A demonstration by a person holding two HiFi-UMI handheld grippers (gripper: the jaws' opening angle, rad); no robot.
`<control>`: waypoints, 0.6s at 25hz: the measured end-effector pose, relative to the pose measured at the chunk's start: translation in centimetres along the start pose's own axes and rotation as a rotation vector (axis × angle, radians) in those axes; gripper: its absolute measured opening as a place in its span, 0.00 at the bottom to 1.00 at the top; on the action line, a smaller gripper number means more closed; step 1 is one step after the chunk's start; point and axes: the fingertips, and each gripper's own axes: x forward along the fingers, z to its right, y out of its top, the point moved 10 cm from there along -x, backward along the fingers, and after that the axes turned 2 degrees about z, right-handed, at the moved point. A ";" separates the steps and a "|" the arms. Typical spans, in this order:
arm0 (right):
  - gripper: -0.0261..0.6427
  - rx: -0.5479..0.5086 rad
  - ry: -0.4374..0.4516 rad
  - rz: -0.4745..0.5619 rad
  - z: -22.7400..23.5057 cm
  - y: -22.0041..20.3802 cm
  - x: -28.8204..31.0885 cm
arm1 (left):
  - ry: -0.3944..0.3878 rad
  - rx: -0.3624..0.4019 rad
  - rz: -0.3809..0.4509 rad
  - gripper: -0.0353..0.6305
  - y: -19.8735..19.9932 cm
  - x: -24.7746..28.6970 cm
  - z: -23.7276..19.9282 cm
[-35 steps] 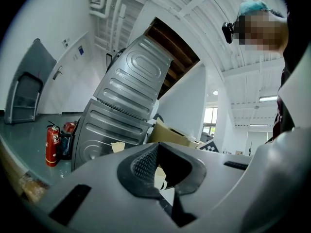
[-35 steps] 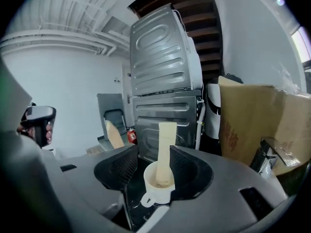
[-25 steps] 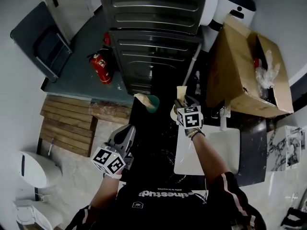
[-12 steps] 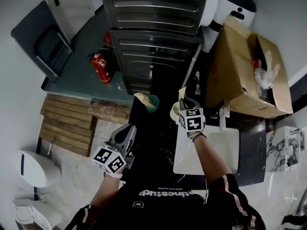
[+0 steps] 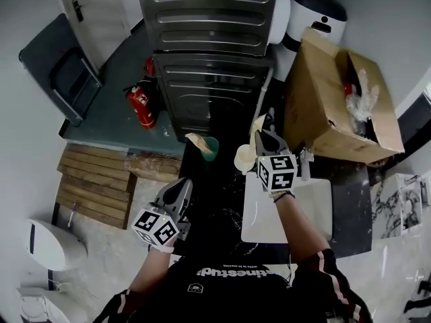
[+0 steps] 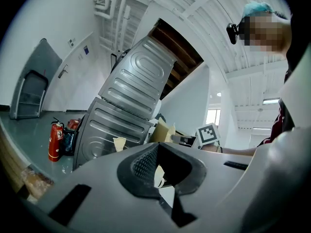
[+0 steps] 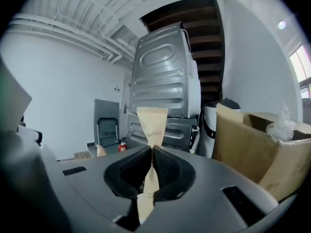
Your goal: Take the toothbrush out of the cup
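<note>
While the right gripper [image 5: 264,140] is closing its jaws tight on the paper-wrapped toothbrush [image 7: 152,123], held up near the cream cup [image 5: 244,157] on the far side, the lifting-out step looks almost done, and next it needs carrying clear of the cup, with the left gripper [image 5: 179,187] pinched closed on nothing, nearer and to the left.

Overhead plus jaw-level, sharing steel cabinet [image 5: 209,19]

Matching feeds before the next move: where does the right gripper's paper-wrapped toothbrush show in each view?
Head view: toothbrush above centre, at the right gripper tip.
Right gripper view: dead centre, between its closing jaws.
Left gripper view: cannot tell; tan shapes beside the marker cube might be it.
Shared landmark: the steel machine.
</note>
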 end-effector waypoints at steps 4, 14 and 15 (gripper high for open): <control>0.11 0.029 0.009 0.091 -0.6 2.5 -4.4 | -0.020 0.002 0.011 0.07 0.1 0.0 1.1; 0.10 0.147 0.043 0.133 -3.6 0.5 -14.2 | -0.092 0.028 0.027 0.07 0.7 2.0 3.1; 0.10 0.155 0.037 0.125 -3.8 -0.1 -14.9 | -0.097 0.028 0.024 0.07 0.6 2.3 3.3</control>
